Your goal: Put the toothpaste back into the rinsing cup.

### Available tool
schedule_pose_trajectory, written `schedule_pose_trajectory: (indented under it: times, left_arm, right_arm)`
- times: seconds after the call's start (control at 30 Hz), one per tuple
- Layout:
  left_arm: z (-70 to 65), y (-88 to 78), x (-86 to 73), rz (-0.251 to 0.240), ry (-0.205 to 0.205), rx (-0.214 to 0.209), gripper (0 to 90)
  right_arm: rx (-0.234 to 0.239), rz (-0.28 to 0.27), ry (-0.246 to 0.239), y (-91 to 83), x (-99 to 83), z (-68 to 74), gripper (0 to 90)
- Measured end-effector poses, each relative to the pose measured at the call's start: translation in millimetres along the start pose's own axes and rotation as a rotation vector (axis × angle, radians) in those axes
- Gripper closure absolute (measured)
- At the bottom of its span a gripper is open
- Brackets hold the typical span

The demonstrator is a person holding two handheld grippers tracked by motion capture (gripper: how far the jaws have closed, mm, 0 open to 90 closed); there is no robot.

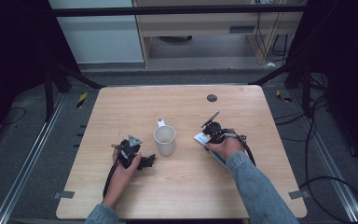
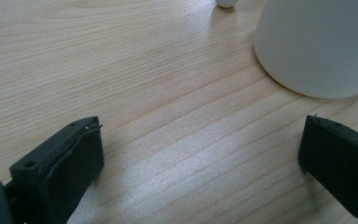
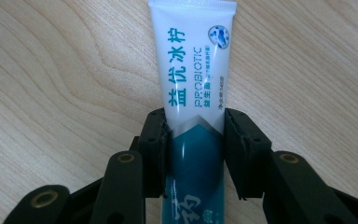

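A white mug (image 1: pixel 164 140) stands upright near the table's middle, its handle turned to the back left. My left gripper (image 1: pixel 149 160) lies low on the wood just left of the mug's base. In the left gripper view my left gripper (image 2: pixel 203 126) is open wide over bare wood, and the mug (image 2: pixel 317 46) rises ahead to the right. A white and teal toothpaste tube (image 1: pixel 201 138) lies flat right of the mug. My right gripper (image 1: pixel 209 136) is down on it. In the right gripper view my right gripper (image 3: pixel 196 126) is shut on the tube (image 3: pixel 193 60) at mid-length, crimped end pointing away.
A small dark round disc (image 1: pixel 211 98) sits on the wooden table (image 1: pixel 182 186) toward the back. Black frame struts (image 1: pixel 74 74) flank the table's far corners, and cables (image 1: pixel 335 186) loop on the floor at the right.
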State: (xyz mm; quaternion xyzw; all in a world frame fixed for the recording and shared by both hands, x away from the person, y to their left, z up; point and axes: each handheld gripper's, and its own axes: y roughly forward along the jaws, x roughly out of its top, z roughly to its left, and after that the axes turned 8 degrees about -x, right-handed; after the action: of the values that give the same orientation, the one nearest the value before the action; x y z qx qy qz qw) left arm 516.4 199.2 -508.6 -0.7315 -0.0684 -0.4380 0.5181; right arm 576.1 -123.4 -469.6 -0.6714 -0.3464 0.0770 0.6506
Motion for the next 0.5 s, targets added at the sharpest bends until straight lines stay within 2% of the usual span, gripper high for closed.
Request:
schedule_pose_trajectory:
  times: [0.2, 0.33, 0.5]
  left_arm:
    - [0.0, 0.0, 0.0, 0.000, 0.000, 0.000, 0.0]
    - [0.0, 0.0, 0.0, 0.000, 0.000, 0.000, 0.0]
    - [0.1, 0.0, 0.0, 0.000, 0.001, 0.000, 0.0]
  right_arm:
    - [-0.011, 0.008, 0.006, -0.8, 1.1, 1.8, 64.6]
    - [-0.017, 0.000, 0.005, -4.5, 2.2, 1.9, 72.3]
    - [-0.013, 0.014, 0.002, -6.2, 4.1, 1.7, 74.4]
